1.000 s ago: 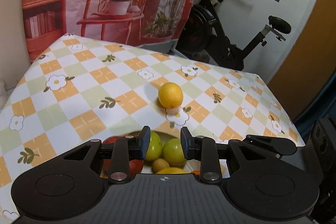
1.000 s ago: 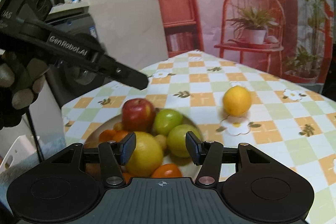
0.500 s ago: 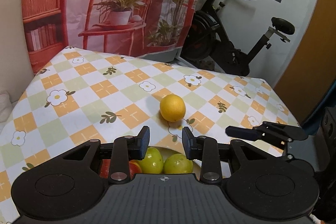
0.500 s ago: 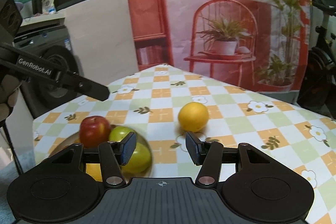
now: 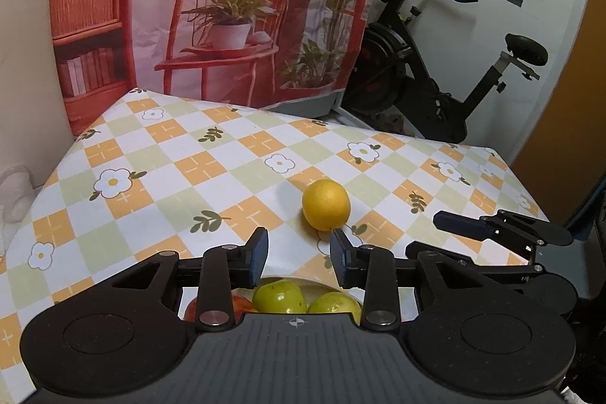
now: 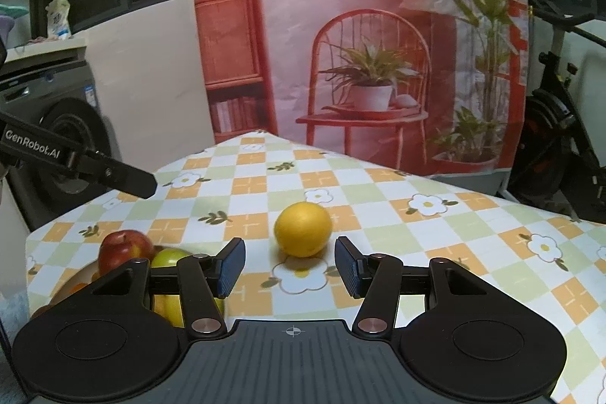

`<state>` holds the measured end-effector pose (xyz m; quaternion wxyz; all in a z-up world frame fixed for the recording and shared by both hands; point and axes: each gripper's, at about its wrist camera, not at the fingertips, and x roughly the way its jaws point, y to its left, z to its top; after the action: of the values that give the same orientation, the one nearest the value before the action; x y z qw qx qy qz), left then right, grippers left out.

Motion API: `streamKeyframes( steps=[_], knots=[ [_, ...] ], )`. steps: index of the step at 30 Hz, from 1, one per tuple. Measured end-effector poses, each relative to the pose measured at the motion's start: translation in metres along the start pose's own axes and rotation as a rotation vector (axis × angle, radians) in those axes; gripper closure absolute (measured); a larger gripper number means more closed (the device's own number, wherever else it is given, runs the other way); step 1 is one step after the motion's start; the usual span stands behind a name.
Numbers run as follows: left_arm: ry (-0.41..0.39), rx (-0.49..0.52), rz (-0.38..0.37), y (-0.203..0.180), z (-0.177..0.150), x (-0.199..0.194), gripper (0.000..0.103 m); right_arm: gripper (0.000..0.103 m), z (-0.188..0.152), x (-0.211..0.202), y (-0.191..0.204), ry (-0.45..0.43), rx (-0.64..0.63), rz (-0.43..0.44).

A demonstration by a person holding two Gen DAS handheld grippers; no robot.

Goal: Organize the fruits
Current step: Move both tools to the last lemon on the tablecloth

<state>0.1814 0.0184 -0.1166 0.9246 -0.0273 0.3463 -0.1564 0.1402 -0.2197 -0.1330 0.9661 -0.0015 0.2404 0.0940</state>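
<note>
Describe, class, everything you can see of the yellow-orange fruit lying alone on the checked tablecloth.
The yellow-orange fruit is round, slightly oval, with a finely dimpled, matte citrus-like skin, unbroken where visible. It rests alone on the checked tablecloth, partly over a printed white flower, apart from the plate of fruit. Nothing else touches it: the right gripper has it lined up just beyond its open, empty jaws.

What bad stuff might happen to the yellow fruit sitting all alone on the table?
1. The yellow fruit is round and lies loose on the tablecloth, so a nudge from the empty right gripper might roll it away.
2. The plate already looks heaped with the red apple and green fruits; one more may tumble off.
</note>
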Motion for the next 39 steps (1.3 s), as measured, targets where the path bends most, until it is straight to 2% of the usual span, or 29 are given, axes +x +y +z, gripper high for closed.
streamKeyframes(
  steps=[5,11,18,24,33,35,39],
  knots=[
    [-0.009,-0.002,0.014,0.0,0.006,0.004,0.065,0.054,0.006,0.005,-0.008,-0.007,0.011,-0.019],
    [-0.056,-0.028,0.047,0.003,0.019,0.007,0.065,0.054,0.016,0.018,-0.018,-0.006,0.002,-0.042],
    [-0.099,-0.074,0.069,0.012,0.029,0.013,0.064,0.054,0.025,0.047,-0.028,0.025,0.023,-0.03],
    [-0.088,-0.102,0.062,0.019,0.027,0.025,0.063,0.05,0.028,0.087,-0.027,0.083,0.035,-0.025],
    [-0.067,-0.12,0.069,0.027,0.024,0.035,0.059,0.045,0.03,0.133,-0.031,0.099,0.12,-0.027],
    [-0.059,-0.125,0.071,0.028,0.024,0.038,0.059,0.043,0.029,0.139,-0.033,0.11,0.149,-0.016],
    [-0.048,-0.127,0.067,0.028,0.025,0.043,0.059,0.046,0.023,0.146,-0.039,0.15,0.229,0.069]
  ],
)
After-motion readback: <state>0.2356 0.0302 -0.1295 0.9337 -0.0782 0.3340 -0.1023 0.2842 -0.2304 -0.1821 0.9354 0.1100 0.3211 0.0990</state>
